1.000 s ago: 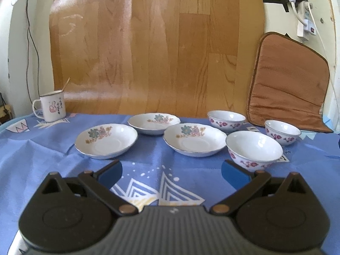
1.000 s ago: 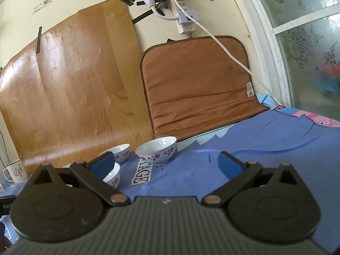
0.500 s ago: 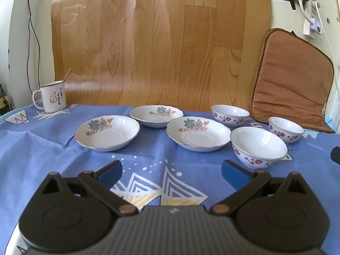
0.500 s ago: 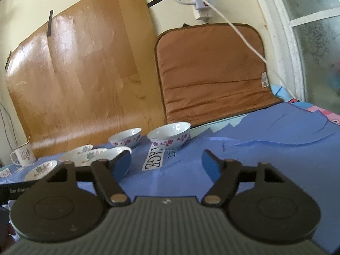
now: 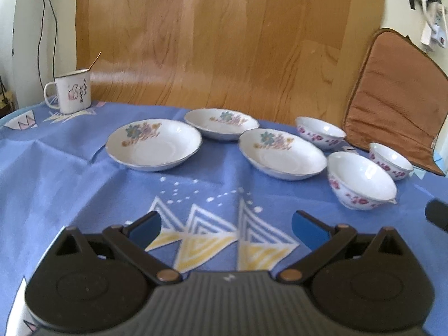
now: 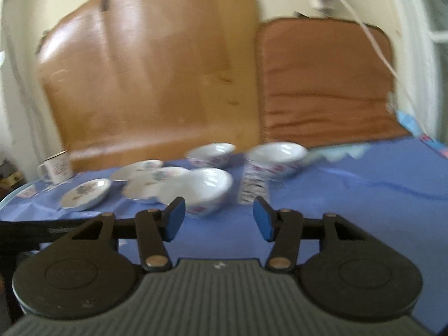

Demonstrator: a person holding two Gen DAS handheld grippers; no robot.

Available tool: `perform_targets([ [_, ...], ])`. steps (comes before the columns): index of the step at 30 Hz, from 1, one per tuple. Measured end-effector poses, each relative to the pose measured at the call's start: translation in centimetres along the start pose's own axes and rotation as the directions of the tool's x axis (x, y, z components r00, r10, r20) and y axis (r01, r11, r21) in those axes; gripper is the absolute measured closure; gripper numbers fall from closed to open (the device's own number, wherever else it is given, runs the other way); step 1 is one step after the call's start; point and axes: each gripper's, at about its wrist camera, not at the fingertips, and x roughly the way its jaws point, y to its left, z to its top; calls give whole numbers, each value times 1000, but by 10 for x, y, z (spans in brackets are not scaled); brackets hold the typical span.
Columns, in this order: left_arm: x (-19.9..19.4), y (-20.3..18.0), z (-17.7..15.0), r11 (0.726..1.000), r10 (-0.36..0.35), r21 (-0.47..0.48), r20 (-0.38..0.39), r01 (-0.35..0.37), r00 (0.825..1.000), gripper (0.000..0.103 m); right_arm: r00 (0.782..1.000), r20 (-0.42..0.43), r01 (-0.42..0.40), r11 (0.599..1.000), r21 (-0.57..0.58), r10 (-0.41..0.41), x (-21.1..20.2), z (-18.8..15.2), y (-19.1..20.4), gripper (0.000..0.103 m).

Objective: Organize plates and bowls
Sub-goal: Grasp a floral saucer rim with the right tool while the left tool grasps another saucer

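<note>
Three white flowered plates lie apart on the blue cloth: a left plate, a far plate and a right plate. To their right stand three white bowls with pink flowers: a near bowl, a far bowl and a small right bowl. My left gripper hovers open well short of the plates, with nothing between its fingers. My right gripper is closing on nothing, just short of the near bowl, in a blurred view. The other bowls sit behind.
A white enamel mug with a stick in it stands at the back left. A wood-grain board and a brown cushion lean against the wall behind. A printed label lies on the cloth by the bowls.
The right gripper has swung left toward the bowls and plates while its jaws narrowed. The left gripper has shifted a little, so the dishes sit higher and farther right in its view.
</note>
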Motion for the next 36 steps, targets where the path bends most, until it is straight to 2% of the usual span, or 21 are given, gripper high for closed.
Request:
perform_targets([
  [6, -1, 22, 2, 999, 40, 5, -12, -40, 999, 0, 997, -24, -76, 994, -81, 74, 15, 5, 41, 47],
  [17, -6, 77, 13, 992, 127, -1, 15, -127, 992, 0, 978, -123, -179, 981, -73, 169, 50, 9, 92, 47],
  [22, -9, 125, 21, 974, 210, -94, 54, -204, 976, 0, 956, -185, -246, 965, -87, 227, 79, 21, 120, 50],
  [26, -19, 157, 22, 948, 280, -189, 109, -257, 954, 1, 939, -259, -250, 966, -61, 227, 120, 29, 137, 56],
  [29, -21, 173, 23, 939, 251, -270, 109, -215, 962, 4, 924, -330, -219, 975, -36, 195, 153, 32, 148, 63],
  [34, -14, 174, 27, 948, 176, -280, 74, -149, 982, 9, 883, -438, -167, 985, 38, 167, 197, 27, 152, 70],
  [35, -11, 174, 31, 951, 150, -283, 65, -126, 986, 10, 879, -447, -164, 985, 52, 170, 199, 26, 151, 72],
  [36, -8, 173, 36, 955, 124, -277, 57, -104, 991, 13, 884, -434, -162, 985, 59, 171, 198, 25, 150, 74],
])
